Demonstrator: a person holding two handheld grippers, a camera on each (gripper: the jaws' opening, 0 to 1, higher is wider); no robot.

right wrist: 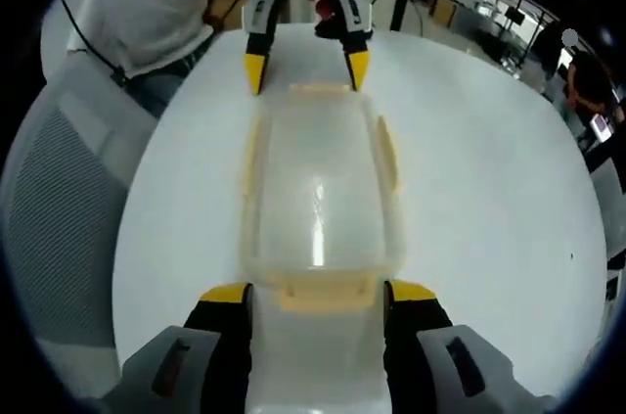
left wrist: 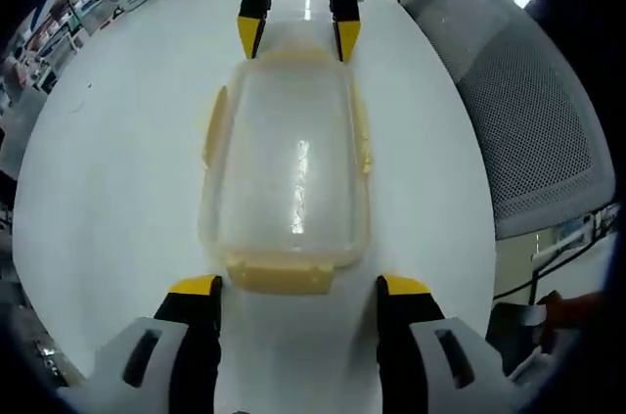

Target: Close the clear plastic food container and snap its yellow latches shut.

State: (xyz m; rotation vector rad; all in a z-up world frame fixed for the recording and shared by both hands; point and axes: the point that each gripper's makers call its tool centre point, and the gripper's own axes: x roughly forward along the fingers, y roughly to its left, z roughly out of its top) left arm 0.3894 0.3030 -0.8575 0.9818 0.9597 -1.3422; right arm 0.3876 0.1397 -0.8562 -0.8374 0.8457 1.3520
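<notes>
Clear container point(left wrist: 289, 179) lidded, pale yellow latches point(left wrist: 284, 279), white table point(left wrist: 117, 189).

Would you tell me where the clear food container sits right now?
The container lies on the round white table, lengthwise between the two open grippers: the left gripper at one short end, the right gripper at the other.

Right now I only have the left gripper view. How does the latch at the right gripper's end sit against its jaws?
Observer: In the right gripper view, that end latch lies between the open jaw tips of the right gripper. It is not pinched.
Operator: Anything behind my left gripper?
Observer: Yes. A person in a white shirt is close behind the left gripper, at the table's far edge.
</notes>
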